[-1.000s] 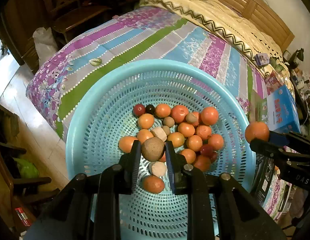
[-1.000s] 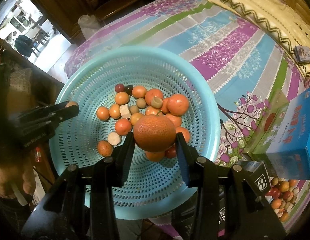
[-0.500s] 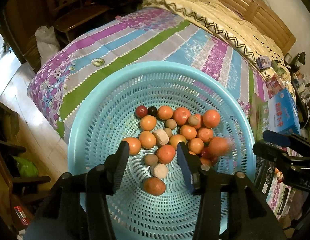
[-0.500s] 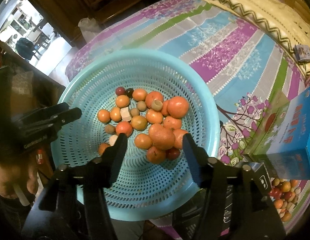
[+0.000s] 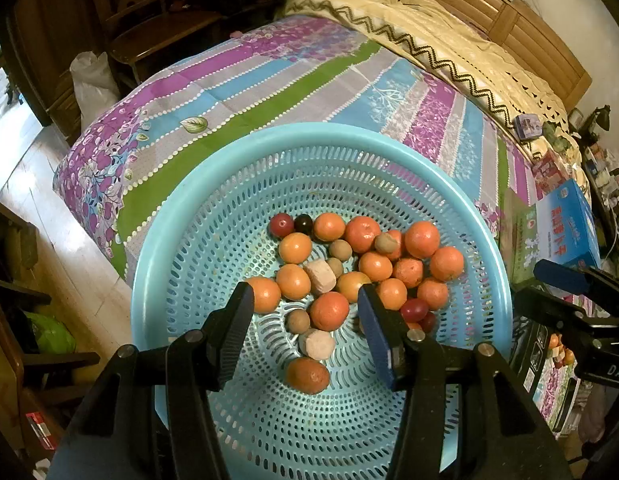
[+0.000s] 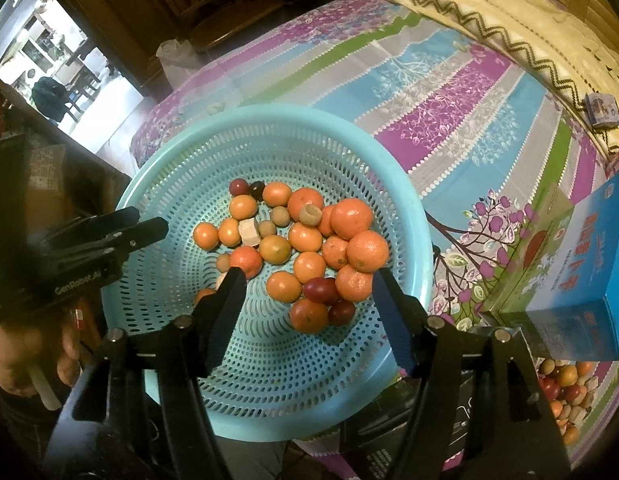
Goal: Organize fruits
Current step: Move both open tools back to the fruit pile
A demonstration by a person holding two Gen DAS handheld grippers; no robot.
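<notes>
Inside the blue basket [image 6: 409,216] on the bed's striped sheet [image 5: 269,92], a pile of fruits [image 6: 305,248] already lies. Both the left gripper [image 5: 305,328] and the right gripper [image 6: 309,312] hover spread wide and empty above it. More fruit [image 6: 565,396] sits at the right edge, so sorting seems unfinished.

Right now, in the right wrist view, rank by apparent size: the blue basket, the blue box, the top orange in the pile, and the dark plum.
1. Basket
2. Box, cut off by the frame edge
3. Orange
4. Plum
</notes>
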